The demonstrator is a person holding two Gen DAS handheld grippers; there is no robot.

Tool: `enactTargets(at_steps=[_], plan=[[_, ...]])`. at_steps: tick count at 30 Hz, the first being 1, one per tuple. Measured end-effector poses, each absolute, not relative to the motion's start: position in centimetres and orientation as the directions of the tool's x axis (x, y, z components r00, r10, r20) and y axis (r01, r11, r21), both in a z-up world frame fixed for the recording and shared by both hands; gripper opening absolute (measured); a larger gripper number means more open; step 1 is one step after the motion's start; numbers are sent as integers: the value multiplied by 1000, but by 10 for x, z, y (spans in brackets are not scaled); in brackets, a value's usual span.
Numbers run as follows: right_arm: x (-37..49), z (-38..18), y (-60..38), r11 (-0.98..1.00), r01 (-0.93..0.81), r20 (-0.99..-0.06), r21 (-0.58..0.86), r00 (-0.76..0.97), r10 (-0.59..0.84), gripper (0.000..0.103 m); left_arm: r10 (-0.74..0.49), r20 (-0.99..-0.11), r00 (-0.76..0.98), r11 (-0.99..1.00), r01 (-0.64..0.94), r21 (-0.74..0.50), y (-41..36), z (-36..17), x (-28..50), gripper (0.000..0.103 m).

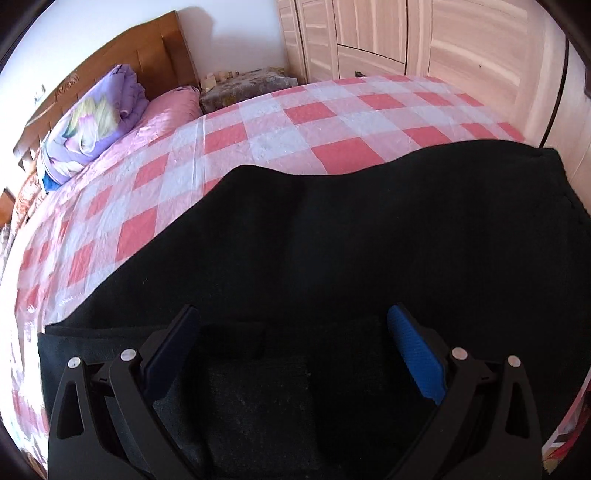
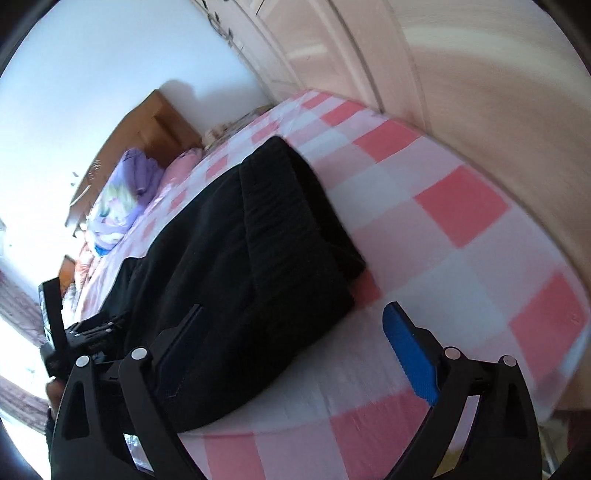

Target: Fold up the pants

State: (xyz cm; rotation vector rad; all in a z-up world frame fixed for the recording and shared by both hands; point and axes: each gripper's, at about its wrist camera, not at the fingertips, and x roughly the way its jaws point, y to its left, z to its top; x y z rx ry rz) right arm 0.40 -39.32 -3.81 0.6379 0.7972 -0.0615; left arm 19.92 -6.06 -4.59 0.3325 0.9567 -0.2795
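Note:
Black pants (image 1: 351, 240) lie spread on the pink-and-white checked bed (image 1: 258, 136). My left gripper (image 1: 293, 321) is open just above the near part of the pants, with nothing between its fingers. In the right wrist view the pants (image 2: 266, 251) lie as a folded black heap with the ribbed waistband on top. My right gripper (image 2: 293, 317) is open over the near right edge of the pants, its blue pad (image 2: 410, 358) above bare sheet. The left gripper's body (image 2: 70, 332) shows at the left edge of that view.
A folded purple quilt (image 1: 96, 122) and a pink pillow (image 1: 170, 107) lie at the wooden headboard (image 1: 147, 55). A pale wooden wardrobe (image 1: 424, 33) stands close behind the bed's far side. A cluttered nightstand (image 1: 243, 85) sits beside the headboard.

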Motion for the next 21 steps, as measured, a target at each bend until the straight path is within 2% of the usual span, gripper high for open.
enactTargets(at_steps=[3,5,6,8,10,11,13,14,19,21], plan=[[15,-39,-387,832,256,-690,492,698,193,95,-77,-827,556,911,377,169,-62,-46,197,101],[21,-44,-379,774,175,-639,609,685,349,92,-85,-830,551,913,376,156,-60,-46,198,101],[21,-45,-375,765,161,-629,623,684,368,92,-87,-831,550,914,375,152,-60,-47,199,101],[21,-45,-368,790,141,-634,597,687,356,93,-85,-831,550,915,373,154,-60,-46,199,102],[22,-47,-371,761,149,-609,631,703,367,90,-81,-829,554,915,371,159,-60,-46,198,102],[23,-49,-376,729,162,-589,665,714,378,84,-81,-828,554,915,371,159,-60,-46,198,102],[26,-58,-384,678,213,-569,703,741,357,49,-83,-829,553,915,371,156,-60,-46,199,102],[25,-61,-384,677,224,-569,701,748,342,42,-81,-829,554,916,370,158,-60,-46,198,102],[12,-60,-381,690,170,-482,704,828,287,35,-81,-829,554,917,368,157,-61,-47,198,102],[7,-55,-373,733,171,-479,659,846,233,35,-81,-830,552,916,369,156,-61,-47,199,102]])
